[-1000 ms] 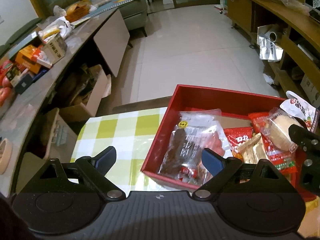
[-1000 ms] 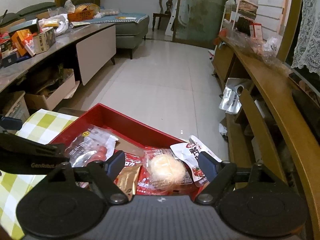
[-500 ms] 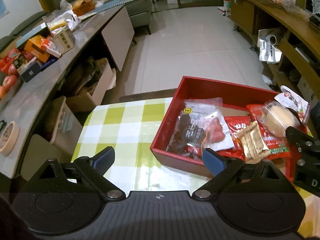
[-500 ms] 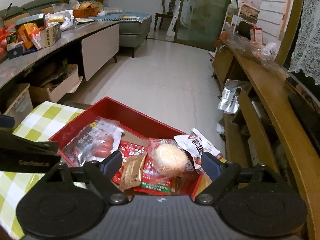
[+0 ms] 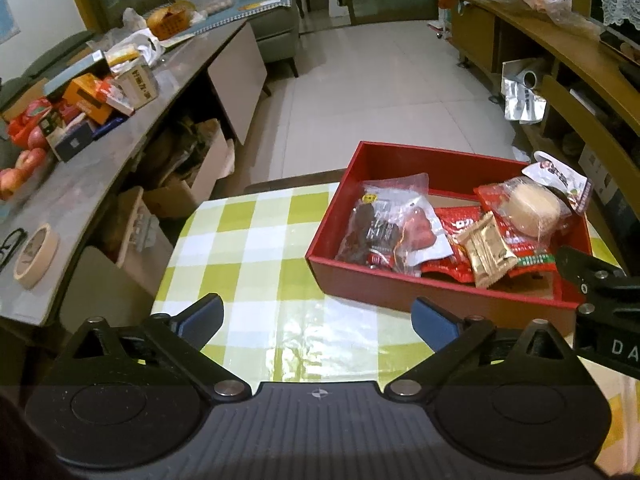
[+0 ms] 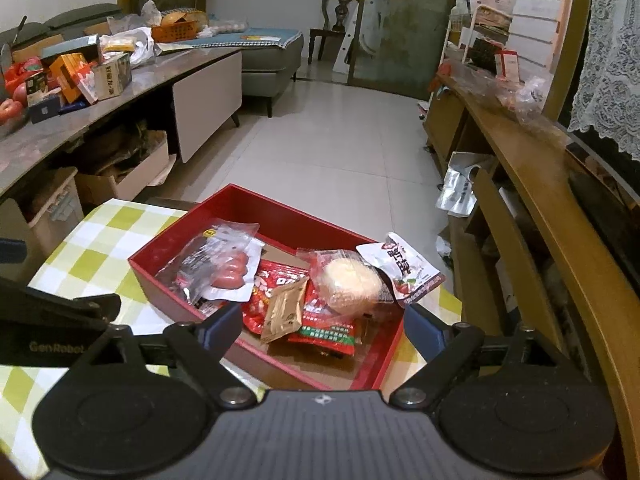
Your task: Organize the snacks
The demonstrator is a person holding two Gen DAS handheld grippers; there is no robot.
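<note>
On the far left a grey counter (image 5: 100, 184) carried a roll of tape (image 5: 35, 256), red apples (image 5: 18, 168) and a jumble of small boxes (image 5: 92, 96). Cardboard boxes (image 5: 176, 196) sat on the floor below it. Next came the table with its green and white checked cloth (image 5: 256, 240). The left gripper (image 5: 316, 320) hung above that cloth, its jaws having just been opening and now spread wide with nothing between them. To its right the red box (image 5: 400, 284) rested on the cloth, near the table's far right corner. Inside, from left to right, lay a clear packet of dark and red pieces (image 5: 388, 224), a red snack bag (image 5: 460, 224), a small tan sachet (image 5: 486, 250) lying on top of it, and a round pale cake in clear wrap (image 5: 530, 210). A white packet with red print (image 5: 564, 180) leaned over the box's right rim. The right gripper (image 6: 322, 322) hovered over the near end of the box, its jaws likewise spread wide after opening, empty, with the sachet and red bag seen in the gap but untouched. A wooden shelf unit (image 6: 532, 184) ran along the far right.
</note>
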